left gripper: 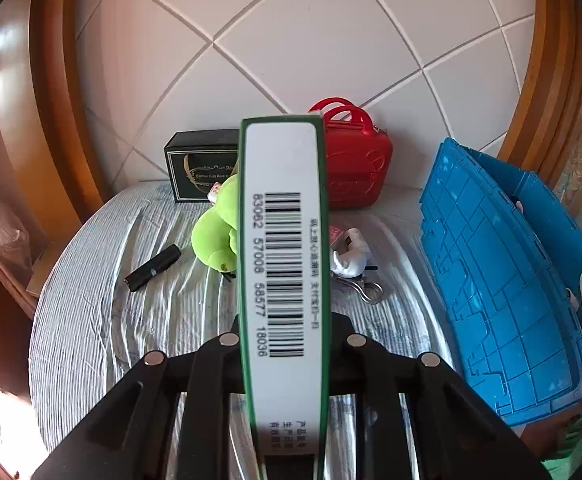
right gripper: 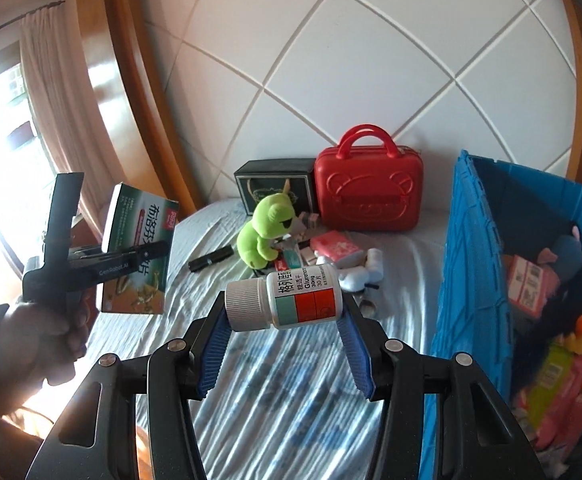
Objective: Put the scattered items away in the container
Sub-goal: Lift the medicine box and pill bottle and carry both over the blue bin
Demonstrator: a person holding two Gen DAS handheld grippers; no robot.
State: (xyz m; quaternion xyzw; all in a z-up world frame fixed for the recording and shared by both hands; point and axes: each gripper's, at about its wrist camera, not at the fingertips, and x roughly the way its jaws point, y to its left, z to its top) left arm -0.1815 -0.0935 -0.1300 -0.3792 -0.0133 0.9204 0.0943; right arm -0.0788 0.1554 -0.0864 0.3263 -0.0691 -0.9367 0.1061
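Two items gripped over the bed.
Left gripper (left gripper: 285, 344) clamps the medicine box (left gripper: 283, 264); my right gripper (right gripper: 285, 334) pinches the pill bottle (right gripper: 287, 300) endwise, so it may slip before the blue crate (right gripper: 479, 280).

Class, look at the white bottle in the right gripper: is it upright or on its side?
On its side. The bottle lies crosswise between the right gripper's pads, cap pointing left.

Lying on the bed (right gripper: 291, 380): plush frog (right gripper: 261, 232) before the box (right gripper: 275, 188), handbag (right gripper: 369, 192) right of that box, crate (right gripper: 475, 280) standing at far right, holding packets (right gripper: 525, 284) inside.
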